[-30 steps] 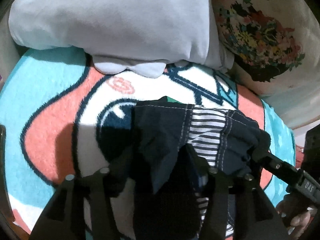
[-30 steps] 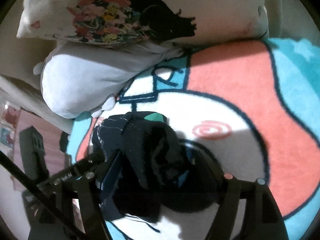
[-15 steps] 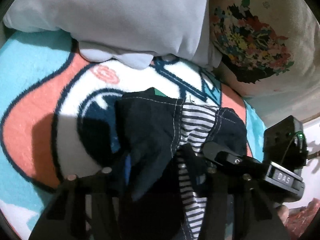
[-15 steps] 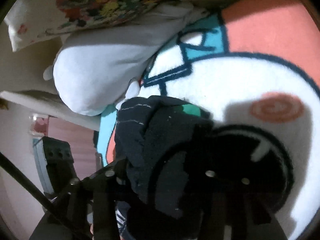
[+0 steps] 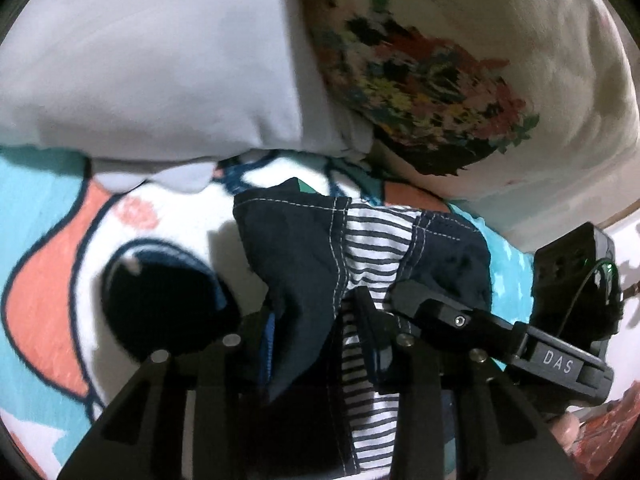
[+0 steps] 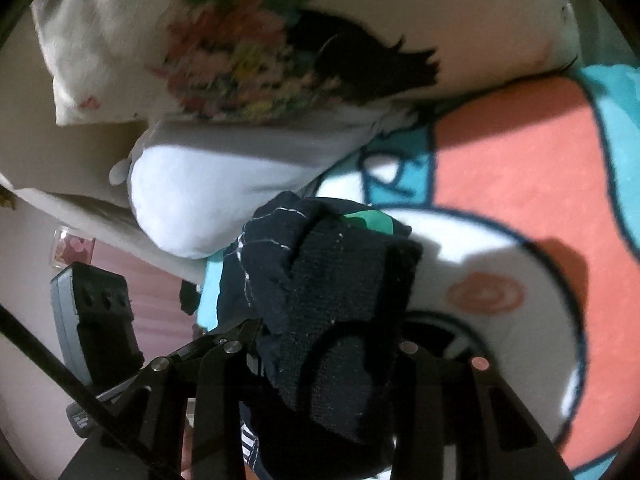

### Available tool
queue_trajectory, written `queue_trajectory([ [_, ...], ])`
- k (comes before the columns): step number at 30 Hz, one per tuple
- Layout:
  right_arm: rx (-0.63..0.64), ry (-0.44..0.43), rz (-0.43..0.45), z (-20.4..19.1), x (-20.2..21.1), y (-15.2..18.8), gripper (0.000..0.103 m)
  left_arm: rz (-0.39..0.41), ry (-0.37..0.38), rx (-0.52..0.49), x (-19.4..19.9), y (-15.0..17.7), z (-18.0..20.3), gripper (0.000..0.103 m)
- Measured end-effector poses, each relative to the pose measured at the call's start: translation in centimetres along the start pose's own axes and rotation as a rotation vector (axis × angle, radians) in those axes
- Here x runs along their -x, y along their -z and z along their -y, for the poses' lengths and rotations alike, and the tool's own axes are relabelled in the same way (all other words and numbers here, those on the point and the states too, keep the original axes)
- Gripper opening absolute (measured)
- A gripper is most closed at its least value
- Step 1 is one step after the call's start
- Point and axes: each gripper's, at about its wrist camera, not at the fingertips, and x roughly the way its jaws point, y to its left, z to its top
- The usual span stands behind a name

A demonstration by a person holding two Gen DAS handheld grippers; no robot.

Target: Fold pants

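Dark navy pants [image 5: 304, 240] with white stitching and a striped lining are bunched up on a cartoon-print blanket [image 5: 48, 280]. My left gripper [image 5: 312, 320] has its jaws closing on this bunch, fabric pinched between the pads. One of the right gripper's fingers [image 5: 440, 316] reaches into the same bunch from the right. In the right wrist view, the pants [image 6: 340, 280] fill my right gripper [image 6: 328, 344], whose jaws are closing on a thick fold. A green tag [image 6: 368, 220] shows at the top of the bunch.
A pale grey pillow [image 5: 140, 60] and a floral pillow [image 5: 440, 80] lie just beyond the pants. The blanket's orange patch [image 6: 520, 180] spreads to the right. The left tool's housing [image 6: 96, 320] sits at the bed's left edge, with a pink wall behind.
Both grippers have closed in on the pants. The right gripper came up beside the left one. The bunch has risen off the blanket and both views have shifted toward the pillows.
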Motion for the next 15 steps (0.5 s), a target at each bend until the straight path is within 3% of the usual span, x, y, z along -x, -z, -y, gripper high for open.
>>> queue_trajectory([
  [12, 0.030, 0.095, 0.009, 1.2, -1.3, -2.0, 0.042, -0.012, -0.085, -0.020, -3.0, -1.8, 1.0, 0.035],
  [14, 0.054, 0.136, 0.010, 1.2, -1.8, -2.2, 0.052, -0.014, -0.113, -0.012, -3.4, -2.1, 0.7, 0.036],
  [15, 0.065, 0.160, 0.011, 1.3, -2.0, -2.3, 0.056, -0.016, -0.130, 0.001, -3.8, -2.2, 0.4, 0.042],
])
